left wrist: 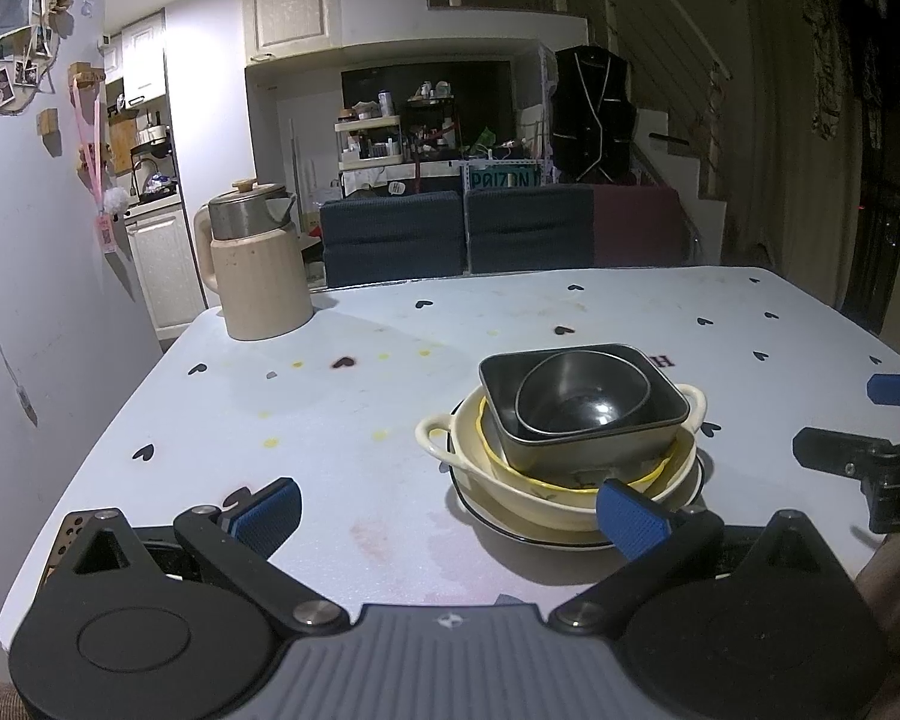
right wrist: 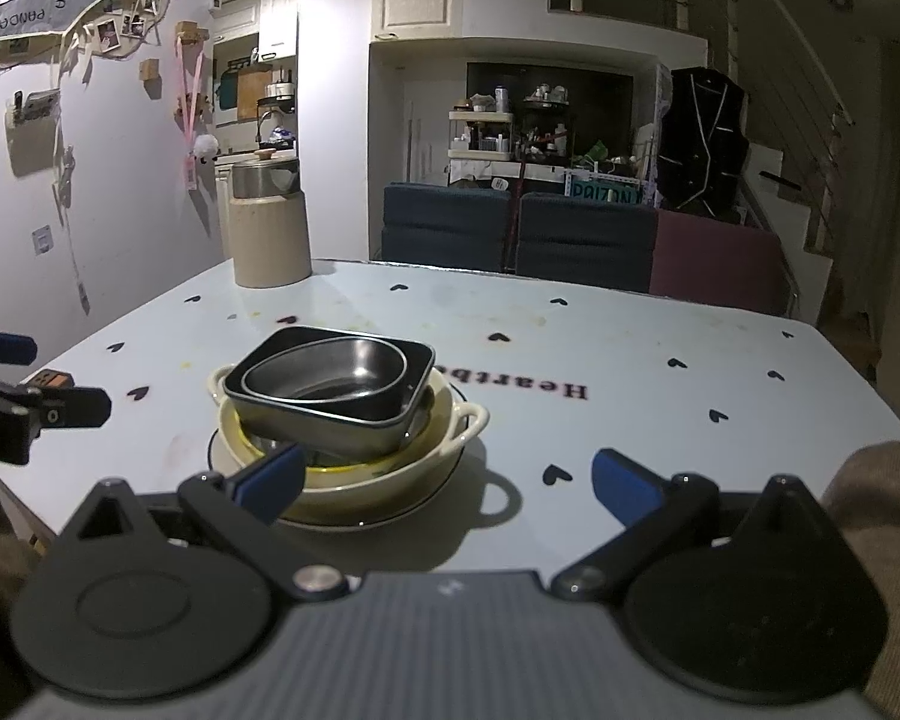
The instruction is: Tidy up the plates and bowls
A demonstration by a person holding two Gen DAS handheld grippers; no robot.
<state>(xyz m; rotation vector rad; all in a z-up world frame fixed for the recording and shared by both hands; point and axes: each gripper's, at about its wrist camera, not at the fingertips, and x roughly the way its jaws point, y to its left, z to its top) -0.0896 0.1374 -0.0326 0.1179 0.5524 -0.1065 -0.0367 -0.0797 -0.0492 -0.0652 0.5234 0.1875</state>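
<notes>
Both of your tools are spread wide and hold nothing: the left tool [left wrist: 450, 507] hangs just before the stack, the right tool [right wrist: 447, 480] just beside it on the other side. The dishes sit nested near the middle of the tabletop [left wrist: 342, 396]: a round dark bowl [left wrist: 582, 396] inside a square dark dish [left wrist: 588, 426], in a cream handled bowl [left wrist: 546, 492], on a rimmed plate [left wrist: 510, 531] at the bottom. The stacking looks largely done, so judge whether anything needs squaring. If so, nudge the square dish level with one pad, gently. Open room lies left toward the kettle [left wrist: 258, 264] and right past the lettering; the near edge is close.
</notes>
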